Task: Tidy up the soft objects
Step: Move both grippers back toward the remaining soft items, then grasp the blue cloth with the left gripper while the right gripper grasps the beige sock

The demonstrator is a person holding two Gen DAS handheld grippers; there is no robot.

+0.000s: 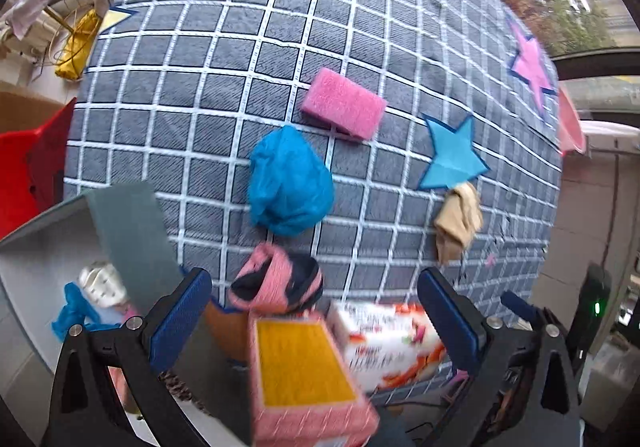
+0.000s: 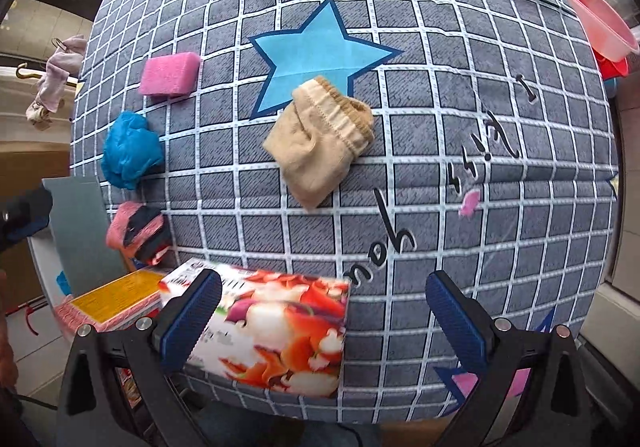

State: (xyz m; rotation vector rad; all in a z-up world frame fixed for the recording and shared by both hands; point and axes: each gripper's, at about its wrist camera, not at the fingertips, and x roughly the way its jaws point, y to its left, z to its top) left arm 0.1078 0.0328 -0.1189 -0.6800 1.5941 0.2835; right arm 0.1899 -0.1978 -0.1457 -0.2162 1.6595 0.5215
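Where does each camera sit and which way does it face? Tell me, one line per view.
Left wrist: on the left gripper, jaws open, facing across the checked blanket at the blue bag and pink sponge.
Right wrist: on the right gripper, jaws open, facing the beige sock and blue star.
Shared: sponge, bag, sock, star, floral box.

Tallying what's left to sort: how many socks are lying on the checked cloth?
2. A beige sock lies at the lower tip of the blue star; a balled pink-and-navy sock sits near the left edge, below the blue plastic bag. Others may be hidden.
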